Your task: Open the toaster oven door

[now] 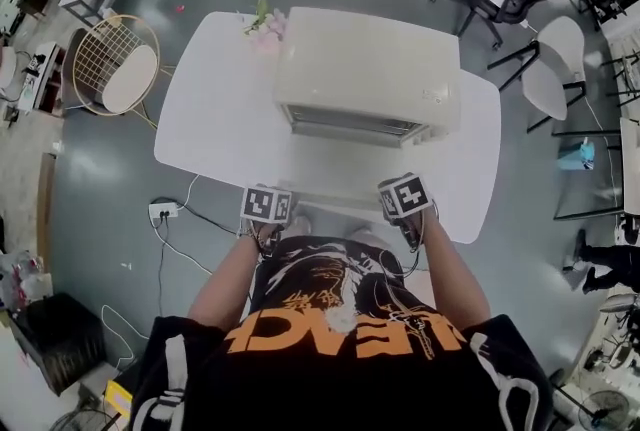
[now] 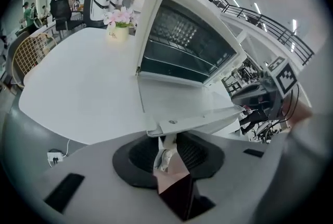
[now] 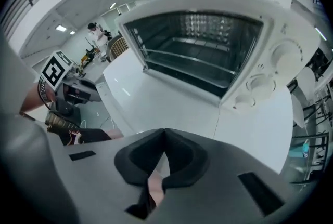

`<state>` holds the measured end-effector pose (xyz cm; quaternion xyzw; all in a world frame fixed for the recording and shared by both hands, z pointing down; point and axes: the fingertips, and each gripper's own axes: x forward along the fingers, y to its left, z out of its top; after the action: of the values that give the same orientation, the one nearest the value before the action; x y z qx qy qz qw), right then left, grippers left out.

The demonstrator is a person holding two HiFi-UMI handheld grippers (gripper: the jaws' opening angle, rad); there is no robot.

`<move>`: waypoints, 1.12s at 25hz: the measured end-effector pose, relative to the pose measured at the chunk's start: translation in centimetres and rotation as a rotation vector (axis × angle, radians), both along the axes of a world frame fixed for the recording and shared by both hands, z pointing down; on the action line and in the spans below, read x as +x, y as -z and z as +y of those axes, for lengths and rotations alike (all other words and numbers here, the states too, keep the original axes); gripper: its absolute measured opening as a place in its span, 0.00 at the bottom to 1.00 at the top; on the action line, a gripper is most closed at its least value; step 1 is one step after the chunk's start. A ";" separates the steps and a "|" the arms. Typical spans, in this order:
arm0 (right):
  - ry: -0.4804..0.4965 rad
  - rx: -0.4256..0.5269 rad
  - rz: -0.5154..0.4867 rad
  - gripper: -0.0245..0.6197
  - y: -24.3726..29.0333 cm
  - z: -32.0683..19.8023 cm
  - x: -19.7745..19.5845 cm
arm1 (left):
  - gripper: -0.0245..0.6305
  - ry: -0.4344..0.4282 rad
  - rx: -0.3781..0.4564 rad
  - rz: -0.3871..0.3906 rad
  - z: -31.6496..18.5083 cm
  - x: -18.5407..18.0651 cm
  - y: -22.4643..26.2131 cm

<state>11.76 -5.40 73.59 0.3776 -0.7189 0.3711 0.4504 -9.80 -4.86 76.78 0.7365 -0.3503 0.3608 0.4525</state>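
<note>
The white toaster oven [image 1: 368,69] stands on the white table [image 1: 210,119] with its door [image 2: 177,103] swung down flat toward me, so the dark inside and its wire rack [image 3: 192,59] are exposed. My left gripper [image 2: 167,137] sits just under the door's front edge, near its left corner. Its jaws stand apart and do not press on the door. My right gripper [image 3: 164,132] hangs in front of the door's right side with its fingertips together and nothing between them. In the head view both marker cubes, left [image 1: 266,204] and right [image 1: 405,196], are at the table's near edge.
A small pot of pink flowers [image 2: 118,30] stands on the table left of the oven. The oven's knobs [image 3: 283,54] are on its right front. On the floor, a wire chair [image 1: 115,64] stands at the left, a power strip [image 1: 163,211] near my left arm, and office chairs [image 1: 555,69] at the right.
</note>
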 end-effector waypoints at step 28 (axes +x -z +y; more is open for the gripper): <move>-0.004 -0.100 -0.010 0.06 -9.7 3.2 -0.4 | 0.11 -0.020 0.580 0.264 -0.8 2.5 17.4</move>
<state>11.40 -2.23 83.26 0.3545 -0.7009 0.4092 0.4643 -7.30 -5.70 59.34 0.8786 -0.3697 0.1515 0.2616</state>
